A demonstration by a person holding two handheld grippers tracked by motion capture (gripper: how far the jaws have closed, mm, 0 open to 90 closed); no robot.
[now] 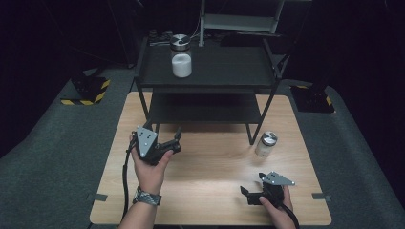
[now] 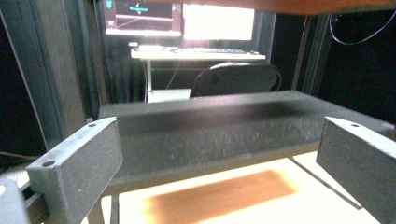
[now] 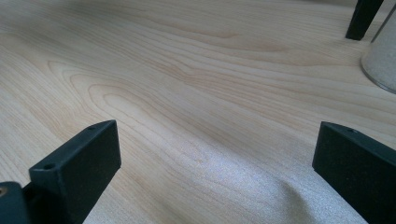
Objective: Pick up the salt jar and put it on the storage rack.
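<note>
Right hand-held gripper [image 1: 249, 193] near small jar [image 1: 266, 144].

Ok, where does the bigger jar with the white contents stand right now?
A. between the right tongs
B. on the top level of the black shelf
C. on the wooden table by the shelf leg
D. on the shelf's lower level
B: the high view shows the bigger jar on the black shelf's top level, while the small jar stands on the wooden table.

small steel-lidded jar [image 1: 265, 144], upright, on table
</note>
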